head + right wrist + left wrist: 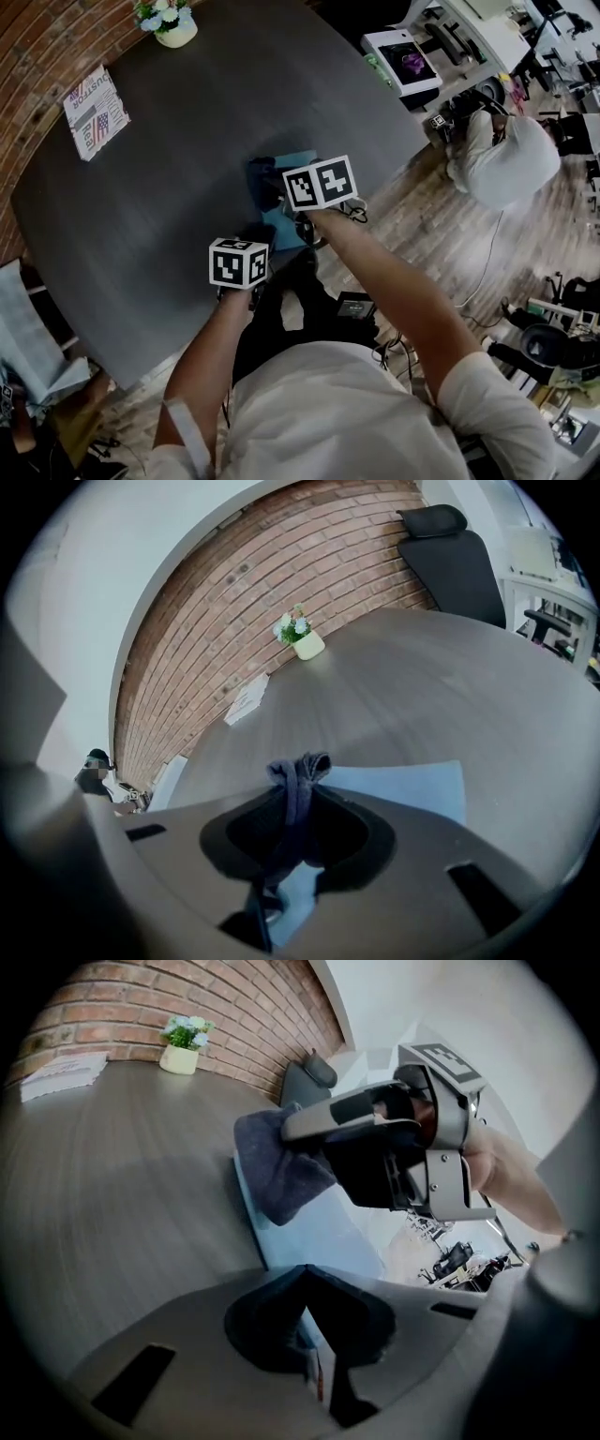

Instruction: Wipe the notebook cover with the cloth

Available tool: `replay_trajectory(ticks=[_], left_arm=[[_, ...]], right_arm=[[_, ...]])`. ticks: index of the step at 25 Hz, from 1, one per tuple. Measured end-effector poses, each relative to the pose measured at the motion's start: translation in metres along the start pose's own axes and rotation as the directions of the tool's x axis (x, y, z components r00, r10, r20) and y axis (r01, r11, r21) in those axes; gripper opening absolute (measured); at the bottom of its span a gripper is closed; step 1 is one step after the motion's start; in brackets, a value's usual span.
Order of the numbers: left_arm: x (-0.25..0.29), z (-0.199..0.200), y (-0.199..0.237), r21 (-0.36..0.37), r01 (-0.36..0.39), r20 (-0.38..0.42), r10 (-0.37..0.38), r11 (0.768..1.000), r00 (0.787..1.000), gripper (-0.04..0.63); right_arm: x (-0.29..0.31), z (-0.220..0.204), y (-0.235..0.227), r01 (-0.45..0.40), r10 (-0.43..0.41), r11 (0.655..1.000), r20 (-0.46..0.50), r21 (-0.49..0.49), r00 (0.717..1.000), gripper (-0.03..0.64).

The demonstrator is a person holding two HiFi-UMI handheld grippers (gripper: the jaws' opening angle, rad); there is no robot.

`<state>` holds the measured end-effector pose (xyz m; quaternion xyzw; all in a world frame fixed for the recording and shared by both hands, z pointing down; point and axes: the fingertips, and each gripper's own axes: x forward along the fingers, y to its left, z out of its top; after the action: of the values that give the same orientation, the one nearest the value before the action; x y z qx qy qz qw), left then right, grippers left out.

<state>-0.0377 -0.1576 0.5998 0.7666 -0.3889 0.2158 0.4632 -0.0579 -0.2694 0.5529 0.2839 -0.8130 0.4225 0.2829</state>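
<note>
Seen from above, a person stands at a dark round counter [141, 206] with a gripper in each hand. A light blue notebook [319, 1232] lies flat near the counter's near edge. The left gripper [302, 1275] has its jaws closed on the notebook's near edge, a thin strip of the notebook showing between them. The right gripper [302, 794] has its jaws clamped on a bunched dark blue cloth [281, 1171], which rests on the far left part of the notebook's cover. Well apart, at the counter's far side, stand a small potted plant [167, 21] and a printed leaflet [96, 111], beside a brick wall [281, 564].
</note>
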Motion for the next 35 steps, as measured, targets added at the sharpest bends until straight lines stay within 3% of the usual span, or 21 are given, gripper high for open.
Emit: replay_trajectory(ticks=[3,10,35], left_arm=[[0.000,-0.001,0.000,0.012,-0.009,-0.030,0.009,1.000,1.000,0.008],[0.001,-0.001,0.001,0.013,-0.045,-0.034,0.045,0.999,0.998,0.008],[0.001,0.000,0.006,-0.026,-0.039,-0.007,0.039,0.999,0.999,0.008]], right_arm=[[0.013,0.005,0.002,-0.012,0.012,1.000,-0.001,0.018,1.000,0.097],[0.026,-0.001,-0.027,0.058,-0.058,0.998,-0.044,0.006,0.997,0.097],[-0.030,-0.005,-0.102,0.256,-0.259,0.965,-0.043,-0.061,0.965,0.097]])
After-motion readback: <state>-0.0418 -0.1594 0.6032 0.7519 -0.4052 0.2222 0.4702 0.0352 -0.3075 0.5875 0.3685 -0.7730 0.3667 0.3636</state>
